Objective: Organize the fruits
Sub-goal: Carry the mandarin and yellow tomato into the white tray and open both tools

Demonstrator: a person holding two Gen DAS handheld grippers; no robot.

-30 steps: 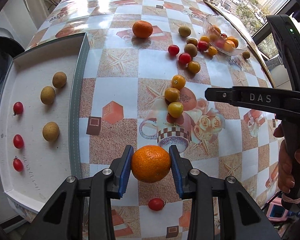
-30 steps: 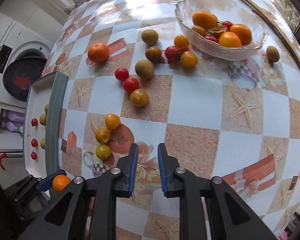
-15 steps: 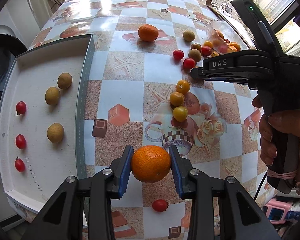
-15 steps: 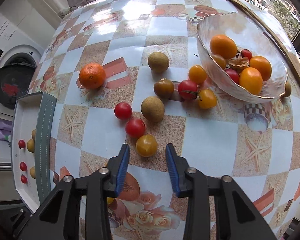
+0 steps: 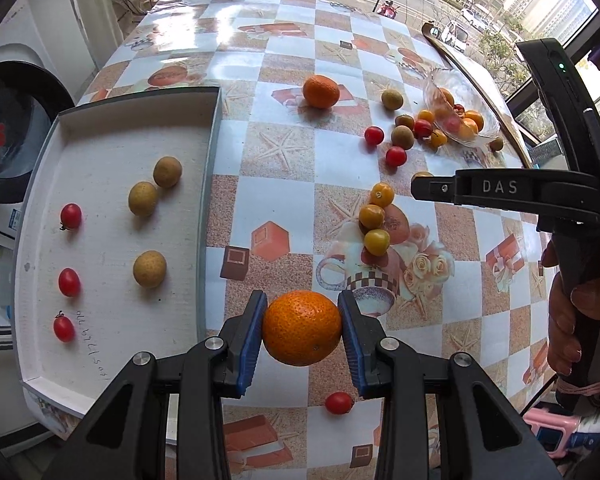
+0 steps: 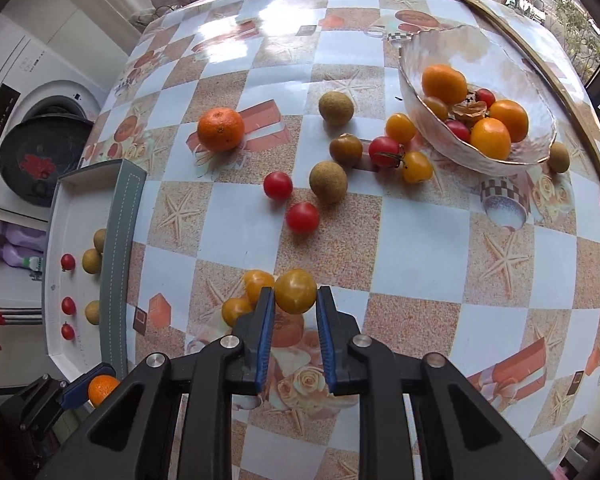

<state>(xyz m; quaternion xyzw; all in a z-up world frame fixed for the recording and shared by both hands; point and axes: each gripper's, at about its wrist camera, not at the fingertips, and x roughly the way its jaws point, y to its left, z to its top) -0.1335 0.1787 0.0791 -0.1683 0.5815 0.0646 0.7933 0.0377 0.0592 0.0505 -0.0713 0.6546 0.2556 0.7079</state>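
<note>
My left gripper (image 5: 302, 328) is shut on an orange mandarin (image 5: 302, 327) and holds it above the table, right of the white tray (image 5: 100, 152). The tray holds three red cherry tomatoes (image 5: 69, 282) and three brown longans (image 5: 149, 269). My right gripper (image 6: 296, 306) is shut on a yellow cherry tomato (image 6: 295, 291), just above the table. It also shows in the left wrist view (image 5: 432, 190). Two other yellow tomatoes (image 6: 256, 284) lie beside it. A second mandarin (image 6: 221, 129) lies farther back.
A glass bowl (image 6: 420, 64) with oranges and tomatoes stands at the far right. Loose red tomatoes (image 6: 302, 217), longans (image 6: 328, 182) and yellow tomatoes (image 6: 417, 167) lie between bowl and tray. One red tomato (image 5: 339, 403) lies below my left gripper. A washing machine (image 6: 40, 160) stands left.
My right gripper moved forward, closed on the yellow tomato and drew back with it. My left gripper has kept the mandarin and barely moved.
</note>
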